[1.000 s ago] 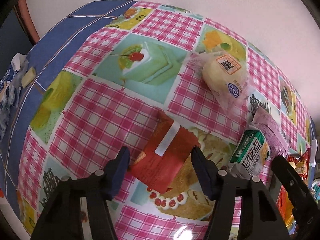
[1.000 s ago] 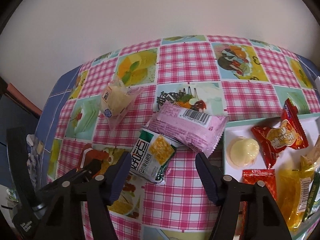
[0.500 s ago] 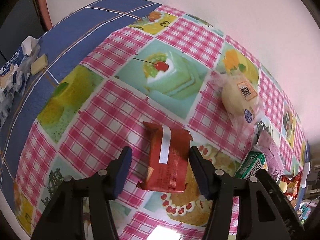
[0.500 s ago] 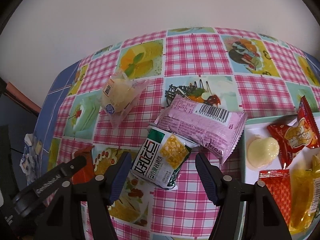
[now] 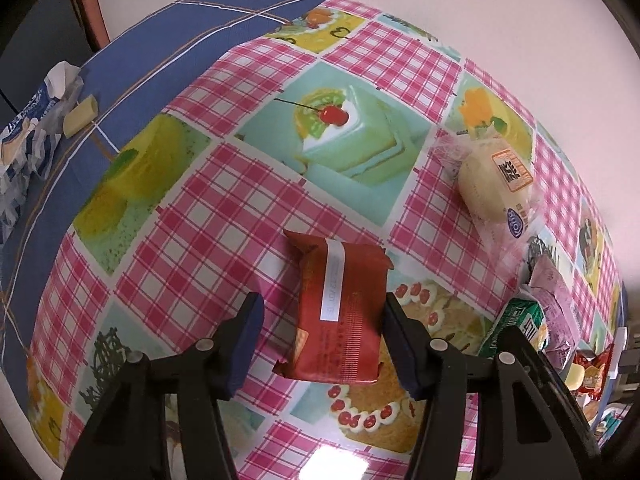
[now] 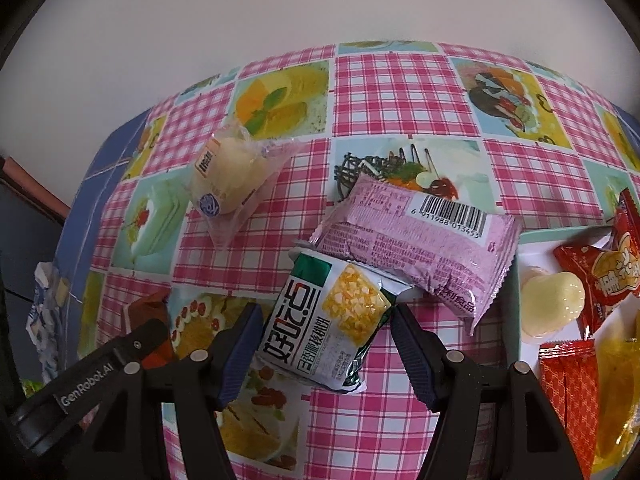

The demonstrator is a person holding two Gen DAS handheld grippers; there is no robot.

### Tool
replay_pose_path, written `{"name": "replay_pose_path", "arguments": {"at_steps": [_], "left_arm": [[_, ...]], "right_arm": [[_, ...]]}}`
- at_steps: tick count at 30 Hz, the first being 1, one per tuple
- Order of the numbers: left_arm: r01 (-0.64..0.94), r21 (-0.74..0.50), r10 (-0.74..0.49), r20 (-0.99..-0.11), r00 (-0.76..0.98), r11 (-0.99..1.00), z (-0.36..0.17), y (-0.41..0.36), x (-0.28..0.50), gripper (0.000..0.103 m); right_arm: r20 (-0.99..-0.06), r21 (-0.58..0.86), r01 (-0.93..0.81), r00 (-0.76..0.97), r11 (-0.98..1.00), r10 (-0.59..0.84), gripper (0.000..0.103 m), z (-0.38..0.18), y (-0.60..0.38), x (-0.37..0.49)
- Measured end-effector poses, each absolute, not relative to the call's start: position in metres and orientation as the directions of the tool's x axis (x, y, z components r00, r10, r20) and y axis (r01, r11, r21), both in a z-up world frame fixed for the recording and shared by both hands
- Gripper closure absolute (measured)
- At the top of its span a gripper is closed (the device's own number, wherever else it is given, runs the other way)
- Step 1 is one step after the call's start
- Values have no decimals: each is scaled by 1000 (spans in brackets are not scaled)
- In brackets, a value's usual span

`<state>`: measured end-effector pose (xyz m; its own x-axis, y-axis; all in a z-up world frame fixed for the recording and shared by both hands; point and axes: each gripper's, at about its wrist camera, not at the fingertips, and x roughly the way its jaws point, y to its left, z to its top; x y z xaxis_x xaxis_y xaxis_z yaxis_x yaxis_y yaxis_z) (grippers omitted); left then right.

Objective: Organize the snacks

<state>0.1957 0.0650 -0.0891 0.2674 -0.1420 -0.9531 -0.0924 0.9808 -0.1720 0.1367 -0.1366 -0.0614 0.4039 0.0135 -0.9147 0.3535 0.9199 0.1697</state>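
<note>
Nearest, the left gripper (image 5: 322, 346) has its fingers spread around a red snack packet (image 5: 340, 322) lying flat on the checked table (image 5: 224, 208); the right-hand finger looks just against its edge, the other clear. The right gripper (image 6: 326, 354) straddles a green-and-white cracker pack (image 6: 336, 320) with fingers apart. Beyond lie a pink packet (image 6: 416, 240) and a wrapped pale bun (image 6: 230, 178).

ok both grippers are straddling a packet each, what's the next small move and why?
Probably lower a touch and close. The left gripper has the red packet between open jaws, a gap on the left side; the right gripper frames the green-and-white packet, pads not pressing.
</note>
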Motion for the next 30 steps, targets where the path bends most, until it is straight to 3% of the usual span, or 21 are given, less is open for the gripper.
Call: {"name": "replay_pose_path", "arguments": {"at_steps": [22,30], "left_arm": [[-41,-66,-51,-953,299,997,-100,36,187,39],[-48,-61,-45,-954,296,997,-102,32,189,40]], "right_arm": [[-912,-27,278,386,960,-138,36,-76,-111,150],[-911,-26,285,388,958,-140,46,-73,-114,145]]}}
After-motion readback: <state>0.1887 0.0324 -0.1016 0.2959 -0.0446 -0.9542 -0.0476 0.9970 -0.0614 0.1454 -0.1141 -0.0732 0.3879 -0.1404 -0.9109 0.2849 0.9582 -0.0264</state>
